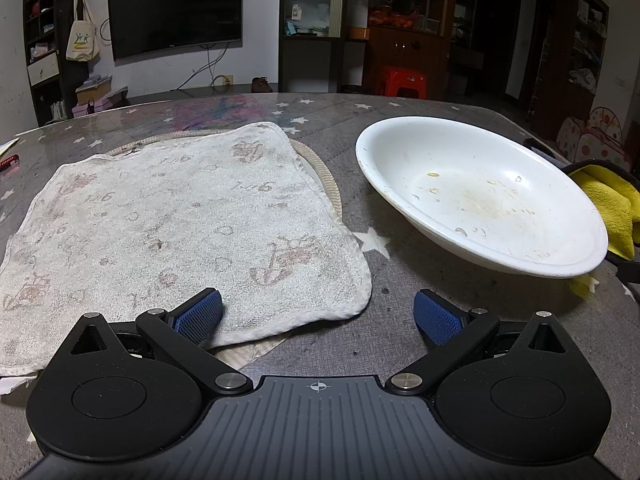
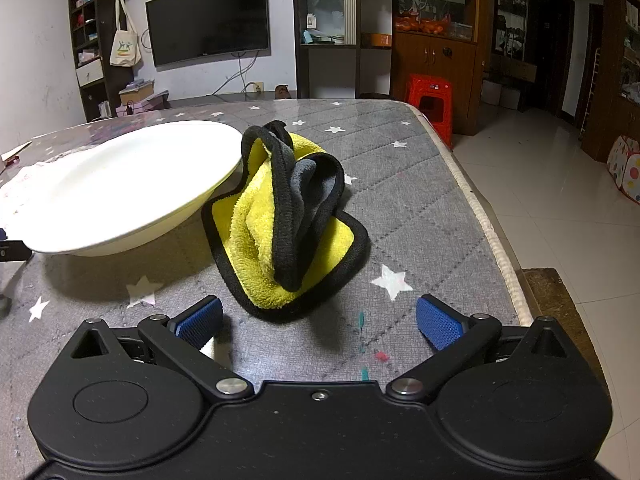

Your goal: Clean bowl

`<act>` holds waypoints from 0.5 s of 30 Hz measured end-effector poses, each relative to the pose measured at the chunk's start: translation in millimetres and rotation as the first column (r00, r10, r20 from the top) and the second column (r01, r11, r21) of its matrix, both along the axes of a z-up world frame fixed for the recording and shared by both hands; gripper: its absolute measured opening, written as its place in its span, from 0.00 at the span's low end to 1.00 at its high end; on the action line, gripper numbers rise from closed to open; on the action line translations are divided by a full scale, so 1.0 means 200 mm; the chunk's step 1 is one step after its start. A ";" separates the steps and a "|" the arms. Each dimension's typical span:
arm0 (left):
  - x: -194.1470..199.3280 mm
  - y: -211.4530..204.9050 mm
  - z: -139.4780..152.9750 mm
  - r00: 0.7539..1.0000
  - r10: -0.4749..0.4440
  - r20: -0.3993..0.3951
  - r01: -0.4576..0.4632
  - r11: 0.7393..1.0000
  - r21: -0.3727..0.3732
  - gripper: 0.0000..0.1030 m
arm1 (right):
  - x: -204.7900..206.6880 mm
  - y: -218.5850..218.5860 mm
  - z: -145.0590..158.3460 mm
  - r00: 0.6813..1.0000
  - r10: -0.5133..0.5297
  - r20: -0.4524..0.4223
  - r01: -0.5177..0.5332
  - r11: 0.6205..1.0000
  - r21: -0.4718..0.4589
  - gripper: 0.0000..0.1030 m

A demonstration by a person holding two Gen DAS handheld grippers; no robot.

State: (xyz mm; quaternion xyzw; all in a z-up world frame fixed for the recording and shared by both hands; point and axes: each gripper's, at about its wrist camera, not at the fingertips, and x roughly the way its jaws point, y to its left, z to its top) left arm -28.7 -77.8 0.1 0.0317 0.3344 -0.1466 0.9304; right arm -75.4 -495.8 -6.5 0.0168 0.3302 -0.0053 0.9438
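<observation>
A white shallow bowl with dried food stains sits on the grey star-patterned table; it also shows in the right wrist view, tilted, its right rim resting on a yellow cloth with black trim. The cloth also peeks out at the right edge of the left wrist view. My left gripper is open and empty, low over the table, with the bowl ahead to the right. My right gripper is open and empty, just short of the yellow cloth.
A worn white towel lies flat over a round mat left of the bowl. The table's right edge drops to a tiled floor. A red stool stands beyond the table.
</observation>
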 end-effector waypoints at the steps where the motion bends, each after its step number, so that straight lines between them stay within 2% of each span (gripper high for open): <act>1: 0.00 0.00 0.00 1.000 0.000 0.000 0.000 1.000 0.000 1.00 | 0.00 0.00 0.00 1.000 0.000 0.000 0.000 1.000 0.000 1.00; 15: 0.00 0.00 0.00 1.000 0.000 0.000 0.000 1.000 0.000 1.00 | 0.00 -0.02 0.00 1.000 0.000 0.001 0.000 1.000 0.004 1.00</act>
